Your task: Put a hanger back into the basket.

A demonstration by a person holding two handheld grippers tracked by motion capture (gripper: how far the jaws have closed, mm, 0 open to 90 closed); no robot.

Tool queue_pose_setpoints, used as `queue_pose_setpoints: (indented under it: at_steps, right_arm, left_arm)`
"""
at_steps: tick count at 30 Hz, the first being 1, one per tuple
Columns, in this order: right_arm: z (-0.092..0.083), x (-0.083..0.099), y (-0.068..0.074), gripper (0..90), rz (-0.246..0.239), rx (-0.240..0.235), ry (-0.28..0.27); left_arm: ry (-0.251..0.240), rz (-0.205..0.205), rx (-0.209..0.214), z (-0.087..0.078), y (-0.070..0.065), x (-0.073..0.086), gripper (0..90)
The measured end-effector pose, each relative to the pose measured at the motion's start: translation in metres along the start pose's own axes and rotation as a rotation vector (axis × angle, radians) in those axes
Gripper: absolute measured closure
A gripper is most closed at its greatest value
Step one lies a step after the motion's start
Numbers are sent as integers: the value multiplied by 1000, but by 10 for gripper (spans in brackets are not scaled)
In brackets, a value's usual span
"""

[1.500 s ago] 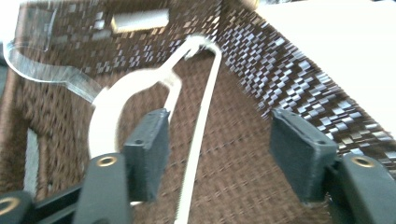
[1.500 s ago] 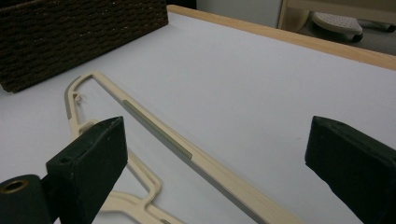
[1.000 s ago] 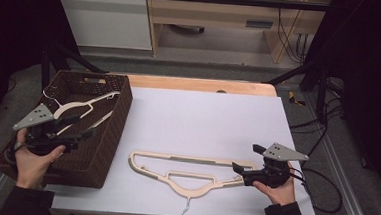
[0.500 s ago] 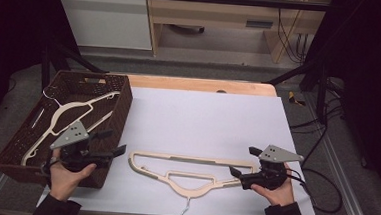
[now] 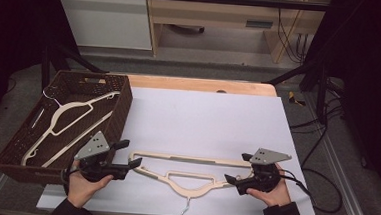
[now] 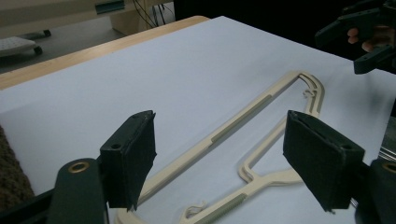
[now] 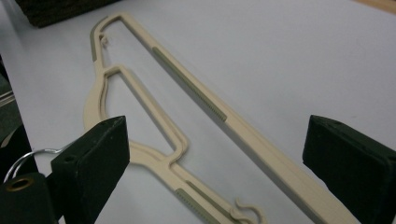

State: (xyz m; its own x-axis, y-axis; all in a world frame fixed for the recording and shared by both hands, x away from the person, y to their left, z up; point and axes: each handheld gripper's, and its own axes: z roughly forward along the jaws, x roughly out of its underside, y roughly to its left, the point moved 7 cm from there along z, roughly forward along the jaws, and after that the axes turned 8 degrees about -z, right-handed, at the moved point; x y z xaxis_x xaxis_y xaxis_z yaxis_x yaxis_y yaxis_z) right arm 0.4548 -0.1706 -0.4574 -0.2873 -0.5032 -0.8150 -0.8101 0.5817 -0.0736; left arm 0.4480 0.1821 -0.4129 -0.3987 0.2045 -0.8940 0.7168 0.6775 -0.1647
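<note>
A cream plastic clothes hanger with a metal hook [image 5: 189, 173] is seen lying flat on the white table sheet [image 5: 203, 118], lower centre of the high view, hook toward the bottom edge. The left gripper [image 5: 134, 163] is held at the hanger's left end, jaws spread and pinching nothing; in the left gripper view the bar [image 6: 233, 130] lies between the open pads [image 6: 133, 158]. The right gripper [image 5: 230, 180] is held at the right end, jaws likewise spread and empty.

Risk noted: the hanger is thin and flat against the sheet, so closing pads may skid over it or catch the sheet. An uneven two-end lift could tilt it. A second cream hanger [image 5: 70, 122] already lies in the brown woven basket [image 5: 124, 101]; hooks may tangle there.
</note>
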Motion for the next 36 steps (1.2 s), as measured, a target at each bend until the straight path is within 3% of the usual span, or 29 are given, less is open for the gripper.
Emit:
queue_pose_setpoints:
  at_steps: [6,13,23,28,36]
  right_arm:
    - [11,9,8,95,-18,-54,79]
    - [22,19,17,142,-88,-98,148]
    - [39,34,29,333,-170,-161,243]
    - [49,41,32,395,-241,-183,292]
    - [53,41,30,463,-278,-191,307]
  left_arm:
    - [23,13,19,9,-7,8,247]
    - [51,28,30,18,-13,15,245]
    - [74,36,47,24,-15,20,245]
    - [81,36,52,28,-16,23,245]
    - [84,33,60,31,-15,25,245]
